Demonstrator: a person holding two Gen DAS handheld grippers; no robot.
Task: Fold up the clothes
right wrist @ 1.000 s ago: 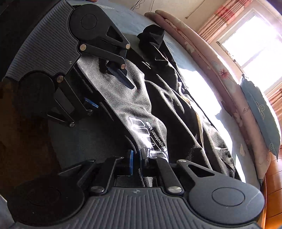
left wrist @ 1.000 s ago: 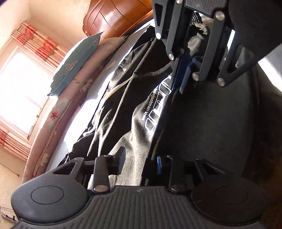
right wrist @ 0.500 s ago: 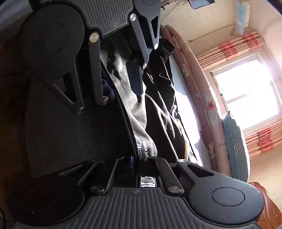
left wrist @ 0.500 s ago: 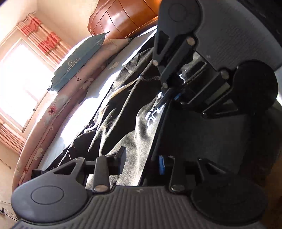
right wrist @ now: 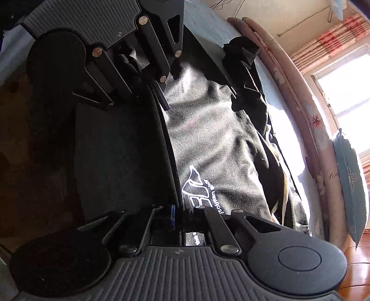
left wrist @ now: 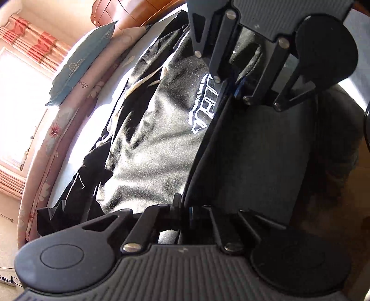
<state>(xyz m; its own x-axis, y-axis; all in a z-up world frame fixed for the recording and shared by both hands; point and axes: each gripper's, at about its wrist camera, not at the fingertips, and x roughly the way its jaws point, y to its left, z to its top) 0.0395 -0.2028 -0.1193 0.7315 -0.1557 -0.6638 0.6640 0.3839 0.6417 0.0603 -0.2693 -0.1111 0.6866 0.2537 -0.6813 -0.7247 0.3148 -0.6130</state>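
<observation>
A black garment with white printed lettering (left wrist: 152,139) hangs stretched between my two grippers over a bed; it also shows in the right wrist view (right wrist: 215,148). My left gripper (left wrist: 183,208) is shut on one edge of the garment. My right gripper (right wrist: 179,209) is shut on the same edge further along. Each gripper faces the other: the right gripper (left wrist: 227,84) shows at the top of the left wrist view, and the left gripper (right wrist: 159,92) at the top of the right wrist view. The rest of the garment drapes in folds onto the bed.
The bed sheet (left wrist: 97,120) is pale blue and sunlit. A pink floral bolster (left wrist: 57,129) and a teal pillow (left wrist: 76,69) run along its far side. A wooden headboard (left wrist: 129,14) stands beyond. A bright window (right wrist: 346,97) with striped curtains is at the side.
Both grippers keep their hold on the garment's edge. They have turned and shifted, the edge between them is now taut and straight, and the left gripper's jaws have closed together.
</observation>
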